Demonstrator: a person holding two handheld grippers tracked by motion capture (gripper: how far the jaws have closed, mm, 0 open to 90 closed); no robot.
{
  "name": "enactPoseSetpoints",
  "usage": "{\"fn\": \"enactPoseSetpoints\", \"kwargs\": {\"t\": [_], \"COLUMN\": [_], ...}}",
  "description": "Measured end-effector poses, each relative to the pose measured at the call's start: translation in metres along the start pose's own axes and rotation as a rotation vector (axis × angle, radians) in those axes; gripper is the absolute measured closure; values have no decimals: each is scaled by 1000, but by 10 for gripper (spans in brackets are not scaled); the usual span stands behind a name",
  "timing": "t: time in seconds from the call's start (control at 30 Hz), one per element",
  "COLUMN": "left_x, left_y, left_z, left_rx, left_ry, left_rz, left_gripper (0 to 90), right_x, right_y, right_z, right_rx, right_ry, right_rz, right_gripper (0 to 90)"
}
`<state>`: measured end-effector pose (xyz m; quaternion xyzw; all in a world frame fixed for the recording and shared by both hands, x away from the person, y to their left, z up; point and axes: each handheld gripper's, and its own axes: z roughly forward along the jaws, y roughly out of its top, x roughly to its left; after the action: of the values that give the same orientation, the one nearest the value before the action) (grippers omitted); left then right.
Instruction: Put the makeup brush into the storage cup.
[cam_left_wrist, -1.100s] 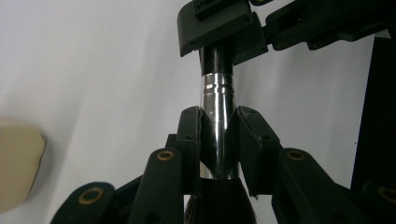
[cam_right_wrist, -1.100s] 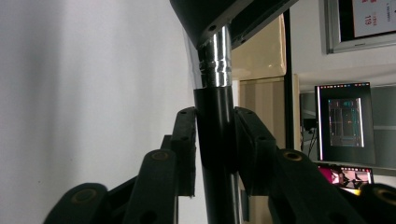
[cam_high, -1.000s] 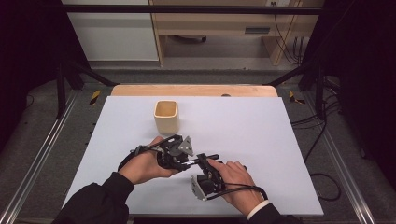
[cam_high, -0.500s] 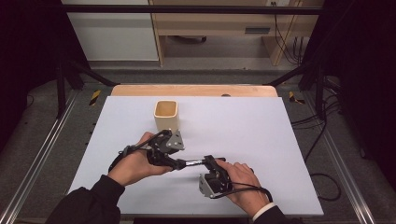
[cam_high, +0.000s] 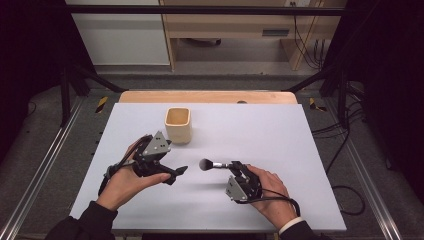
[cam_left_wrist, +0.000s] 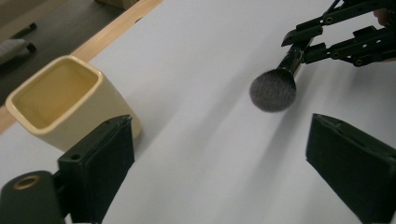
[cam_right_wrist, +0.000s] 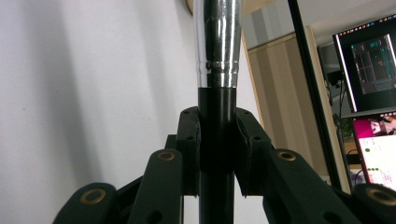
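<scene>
A makeup brush (cam_high: 216, 164) hangs level just above the white table (cam_high: 280, 130), a little near of its middle, with its dark round bristle head pointing left and its chrome ferrule and black handle running right into the right gripper (cam_high: 235, 166). In the right gripper view, the two black pads are pressed tight on either side of the black handle (cam_right_wrist: 215, 140), just below the chrome ferrule, so this gripper is clamped on the brush. The person's right hand (cam_high: 265, 192) holds that gripper at the near right of the table. To the left of the bristle head, with a clear gap between, is the left gripper (cam_high: 181, 170), carried by the left hand (cam_high: 125, 182) and pointing right toward the brush. Its jaws have just been opening and now stand wide apart with nothing between them; in the left gripper view the bristle head (cam_left_wrist: 272, 90) lies beyond the spread jaws, well apart from both. Farther off, left of centre, a cream square cup (cam_high: 178, 125) stands upright and empty on the table, near the left gripper but not touching it. A wooden strip (cam_high: 210, 97) borders the table's far edge.
</scene>
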<state>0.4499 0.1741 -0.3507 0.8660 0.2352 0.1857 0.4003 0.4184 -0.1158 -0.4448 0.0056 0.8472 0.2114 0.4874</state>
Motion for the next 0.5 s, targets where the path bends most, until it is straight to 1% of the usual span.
{"fn": "enactPoseSetpoints", "kwargs": {"t": [0.07,0.1,0.13,0.17,0.2,0.23,0.27,0.3,0.33,0.37,0.4,0.43,0.47,0.5], "left_x": [1,3,4,3,3,3,2,2,1,1,1,1,1,0], "left_y": [-3,-8,-9,-12,-14,-14,-18,-18,-20,-20,-20,-23,-23,-25], "left_z": [0,1,1,2,2,2,3,3,4,4,4,4,4,4], "left_rx": [-9,-27,-35,-44,-60,-60,-73,-73,-79,-82,-82,-105,-105,-114], "left_ry": [2,0,2,-4,-5,-5,-10,-10,16,26,26,58,58,72], "left_rz": [-8,-32,-34,-39,-38,-38,-40,-40,-29,-27,-27,-28,-28,-28], "left_gripper": [64,63,55,39,34,35,34,33,33,33,33,33,33,33], "right_x": [-2,-1,-3,-4,-4,-4,-6,-5,-6,-6,-6,-6,-6,-6], "right_y": [-2,-2,-2,-3,-2,-2,-3,-2,-3,-3,-3,-4,-4,-4], "right_z": [1,0,0,1,0,0,0,0,0,1,1,2,2,2], "right_rx": [4,6,-6,-17,-12,-12,-25,-18,-22,-27,-27,-32,-32,-36], "right_ry": [1,3,8,14,9,9,5,-3,-3,-5,-5,-8,-8,-6], "right_rz": [13,40,67,68,95,95,86,110,119,123,123,129,129,158], "right_gripper": [744,744,744,744,744,744,744,744,744,744,744,744,744,744]}}
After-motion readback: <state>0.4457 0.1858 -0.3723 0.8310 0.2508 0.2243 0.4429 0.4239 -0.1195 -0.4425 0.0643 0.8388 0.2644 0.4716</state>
